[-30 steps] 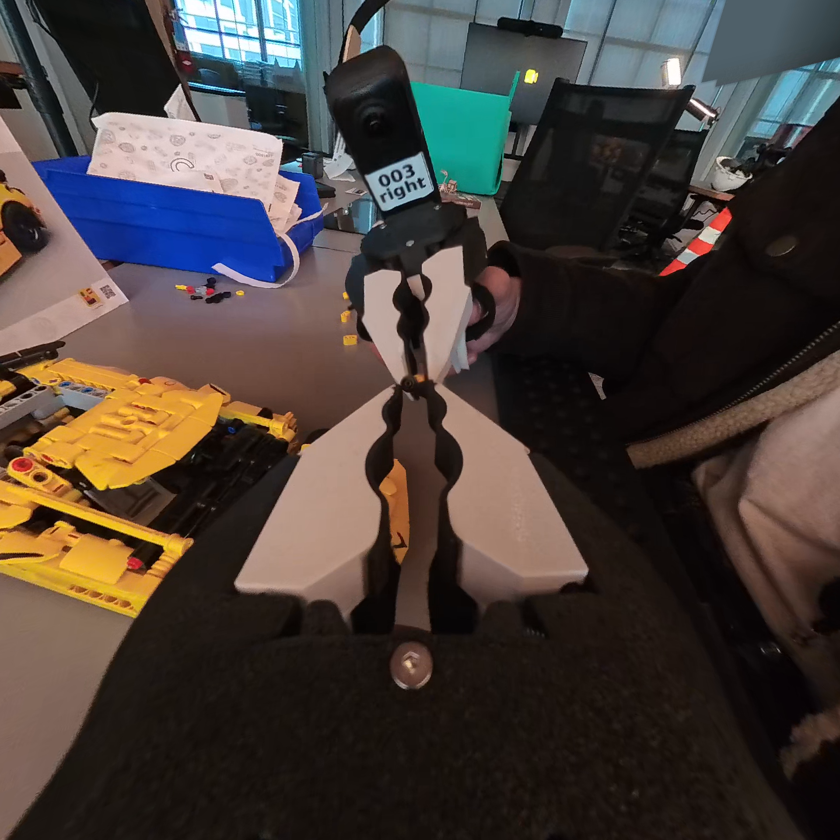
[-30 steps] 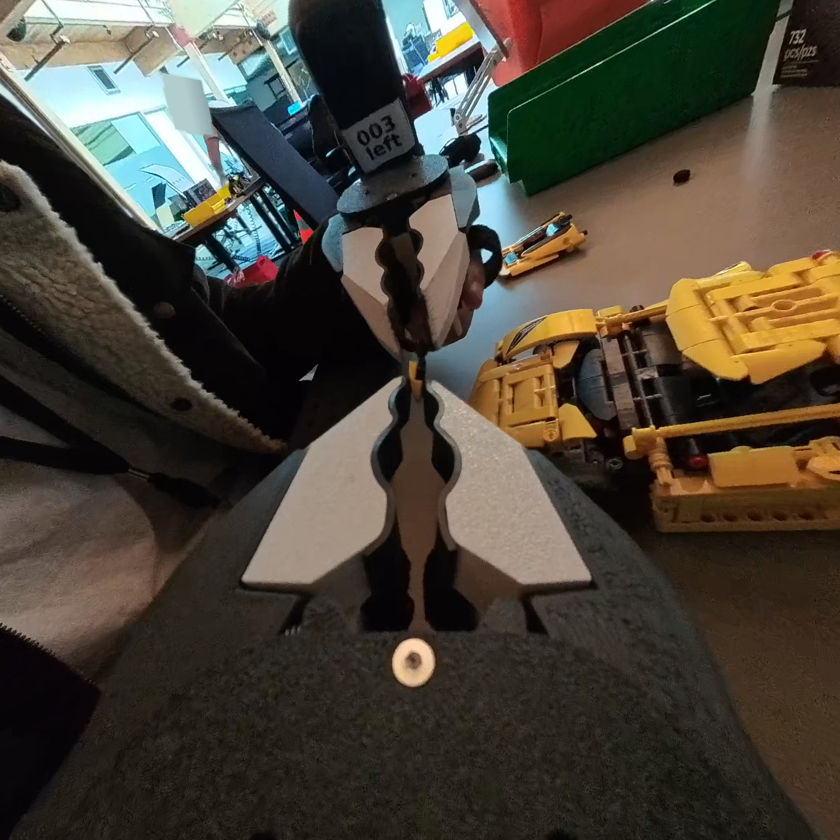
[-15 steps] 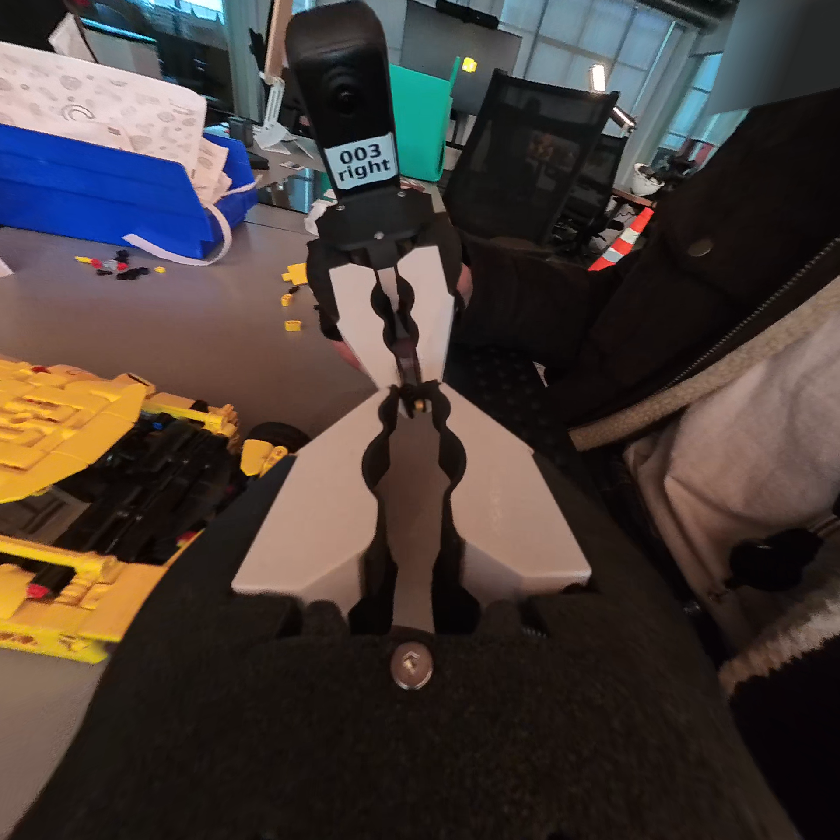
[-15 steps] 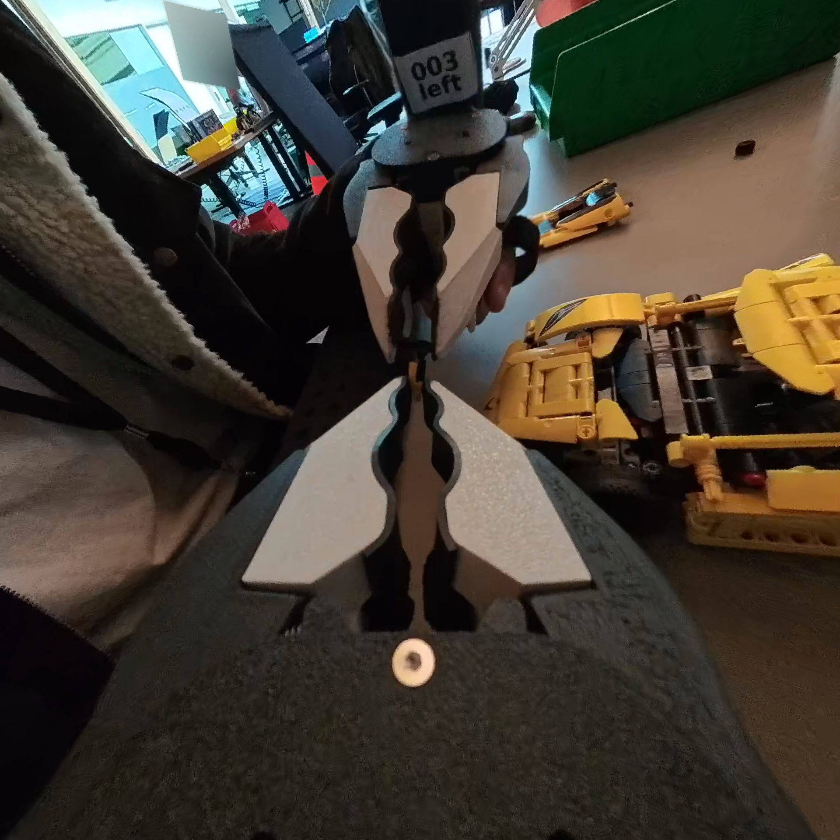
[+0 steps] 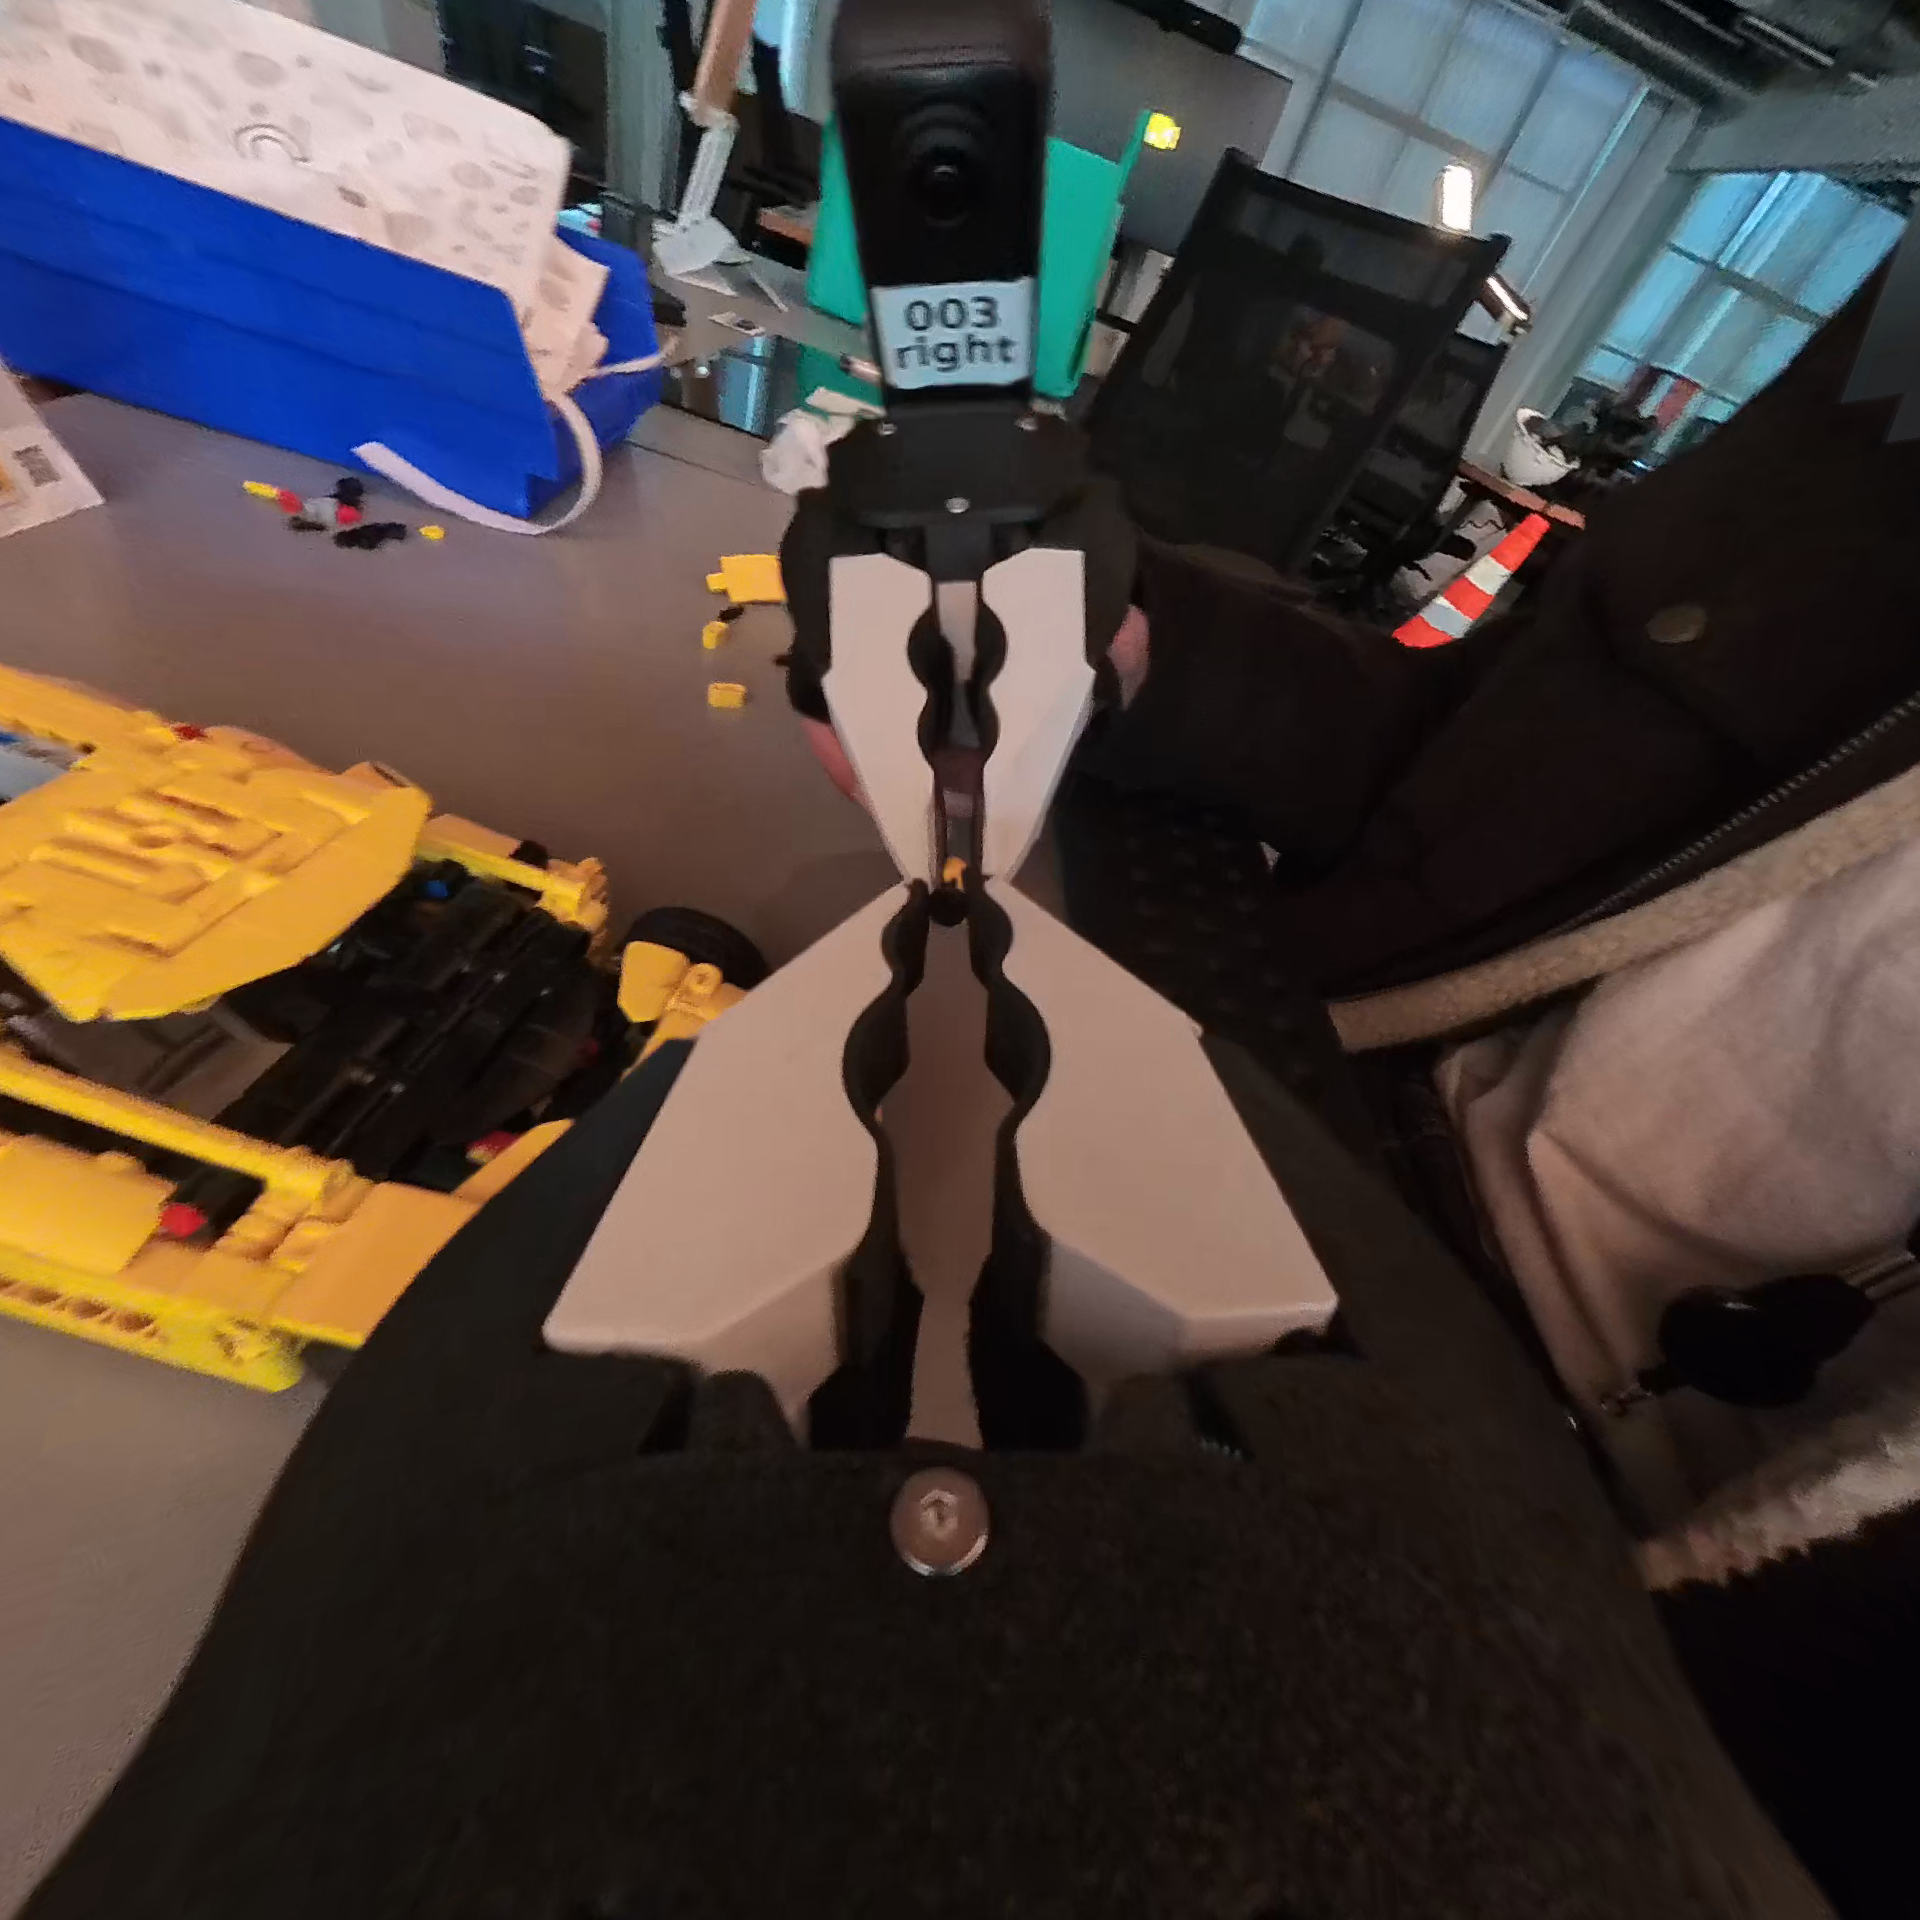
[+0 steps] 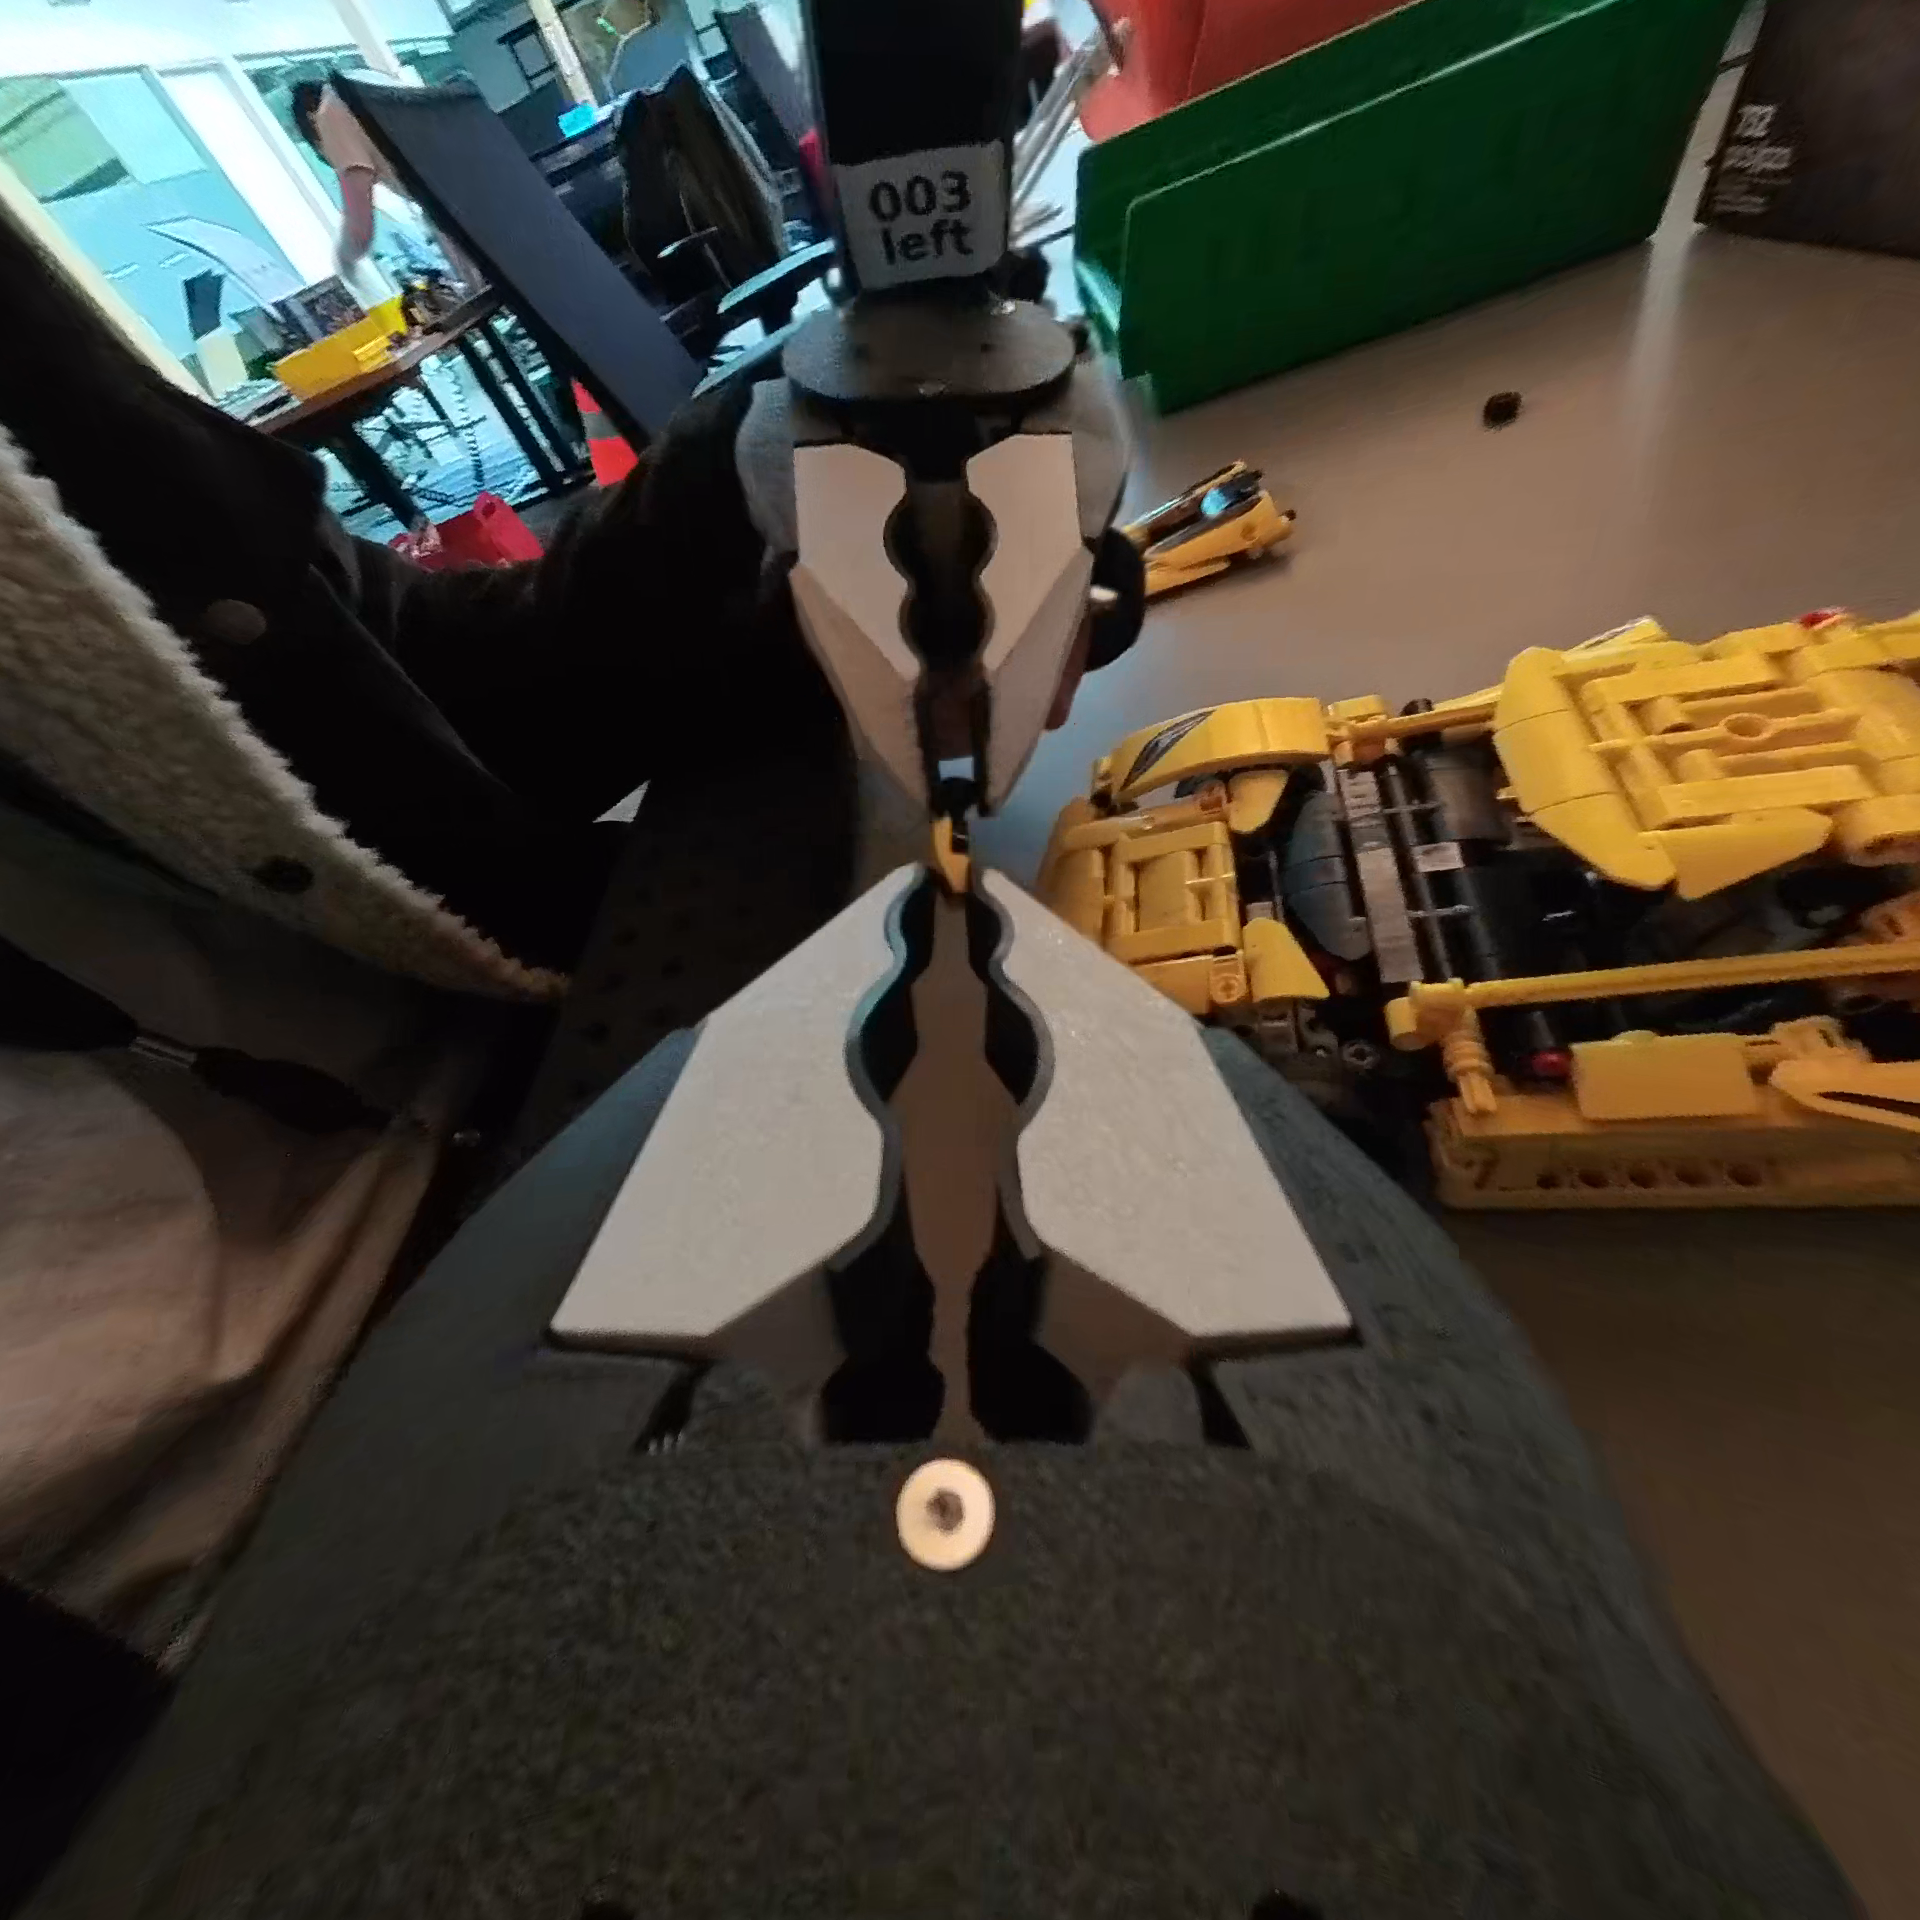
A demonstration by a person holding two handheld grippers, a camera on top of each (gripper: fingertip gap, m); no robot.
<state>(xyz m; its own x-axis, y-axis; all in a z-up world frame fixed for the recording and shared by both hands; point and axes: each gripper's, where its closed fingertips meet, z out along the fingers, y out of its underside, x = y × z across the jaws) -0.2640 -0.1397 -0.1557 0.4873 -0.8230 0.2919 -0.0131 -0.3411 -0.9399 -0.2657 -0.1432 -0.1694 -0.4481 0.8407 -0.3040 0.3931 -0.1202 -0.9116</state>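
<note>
A: The yellow brick car runs off the left edge, motion-blurred. How the small black piece and the small yellow piece join between the claw tips?

B: Too small to tell. The blue bin is also cropped at the left.
</note>
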